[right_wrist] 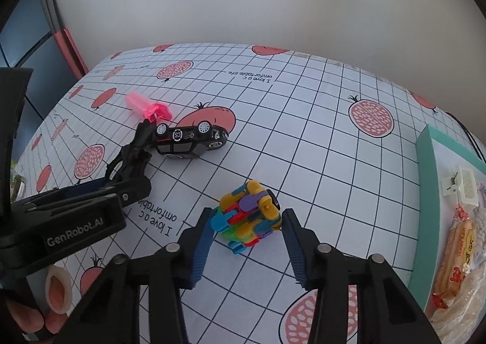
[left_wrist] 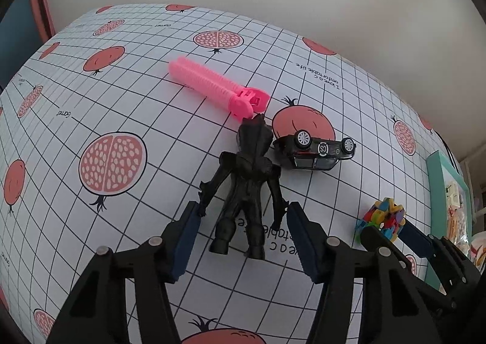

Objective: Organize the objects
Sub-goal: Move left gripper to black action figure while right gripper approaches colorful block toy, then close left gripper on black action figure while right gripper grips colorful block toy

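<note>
1. We saw the left gripper (left_wrist: 243, 234) with its fingers (left_wrist: 185, 240) spread wide, straddling the black figure (left_wrist: 247, 189) at the lower centre of the left wrist view. The blue pads stood just beside the figure's hands; we could not tell whether they touched.

2. We judged the figure a stiff, light plastic toy with spiky, uneven arms. Its torso or waist looked the soundest place to take hold, since the thin arms might slip or twist under the pads.

3. The right gripper (right_wrist: 246, 240) was likewise open, its fingers (right_wrist: 202, 246) to either side of the multicoloured block toy (right_wrist: 247, 216) at the lower centre of the right wrist view. The right pad sat very near the toy's yellow side; the left pad stood just beside its blue pieces.

4. We judged this toy light and rigid in its parts but possibly jointed, so a squeeze across its broad sides seemed safer than on a protruding piece.

5. Farther out, a black toy car (left_wrist: 316, 151) lay on its side just beside the figure's head, and a pink hair clip (left_wrist: 217, 89) lay beyond it, toward the upper centre.

6. All rested on the bench (left_wrist: 121, 101), covered in a pomegranate-print grid cloth. A teal-rimmed tray (right_wrist: 425, 180) holding snack packets (right_wrist: 455, 256) sat at the right edge.
</note>
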`<act>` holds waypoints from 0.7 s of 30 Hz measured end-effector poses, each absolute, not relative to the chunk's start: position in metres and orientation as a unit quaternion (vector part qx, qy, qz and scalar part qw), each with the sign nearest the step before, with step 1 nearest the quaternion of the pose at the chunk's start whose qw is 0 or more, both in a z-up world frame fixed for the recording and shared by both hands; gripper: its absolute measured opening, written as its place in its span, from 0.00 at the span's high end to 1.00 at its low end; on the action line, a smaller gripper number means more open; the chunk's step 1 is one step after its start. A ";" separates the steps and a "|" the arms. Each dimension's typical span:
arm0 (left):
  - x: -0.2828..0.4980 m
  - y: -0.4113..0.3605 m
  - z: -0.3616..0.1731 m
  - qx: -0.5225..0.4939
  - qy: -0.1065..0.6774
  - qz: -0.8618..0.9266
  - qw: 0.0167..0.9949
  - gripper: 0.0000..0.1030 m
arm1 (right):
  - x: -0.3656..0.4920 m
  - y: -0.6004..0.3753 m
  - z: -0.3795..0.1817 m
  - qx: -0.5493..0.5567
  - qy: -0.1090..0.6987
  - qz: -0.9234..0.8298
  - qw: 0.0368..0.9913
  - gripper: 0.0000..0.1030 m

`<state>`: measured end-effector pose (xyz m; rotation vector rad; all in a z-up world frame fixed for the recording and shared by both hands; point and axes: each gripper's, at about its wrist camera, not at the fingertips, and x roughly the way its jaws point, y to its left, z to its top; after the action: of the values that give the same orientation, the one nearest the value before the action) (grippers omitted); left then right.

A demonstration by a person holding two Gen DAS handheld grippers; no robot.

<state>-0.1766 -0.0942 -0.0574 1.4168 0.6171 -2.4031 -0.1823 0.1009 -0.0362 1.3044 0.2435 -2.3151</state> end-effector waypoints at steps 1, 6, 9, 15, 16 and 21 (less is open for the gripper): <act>-0.176 -0.094 -0.057 0.492 0.213 -0.832 0.142 0.42 | -0.183 0.101 -0.036 0.476 0.088 -0.843 0.235 0.54; -0.176 -0.095 -0.056 0.492 0.212 -0.832 0.144 0.42 | -0.184 0.105 -0.035 0.477 0.077 -0.843 0.235 0.55; -0.176 -0.097 -0.053 0.487 0.213 -0.834 0.147 0.42 | -0.184 0.107 -0.032 0.472 0.075 -0.846 0.235 0.55; -0.173 -0.100 -0.045 0.480 0.213 -0.837 0.152 0.43 | -0.184 0.109 -0.024 0.464 0.072 -0.851 0.236 0.55; -0.173 -0.099 -0.043 0.479 0.212 -0.838 0.152 0.43 | -0.184 0.109 -0.023 0.463 0.073 -0.851 0.237 0.55; -0.172 -0.101 -0.033 0.473 0.211 -0.840 0.159 0.80 | -0.183 0.112 -0.012 0.453 0.068 -0.857 0.236 0.56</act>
<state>-0.1722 -0.1006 -0.0334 1.3529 0.6027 -2.4014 -0.1833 0.1115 -0.0124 1.2424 0.1871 -2.3496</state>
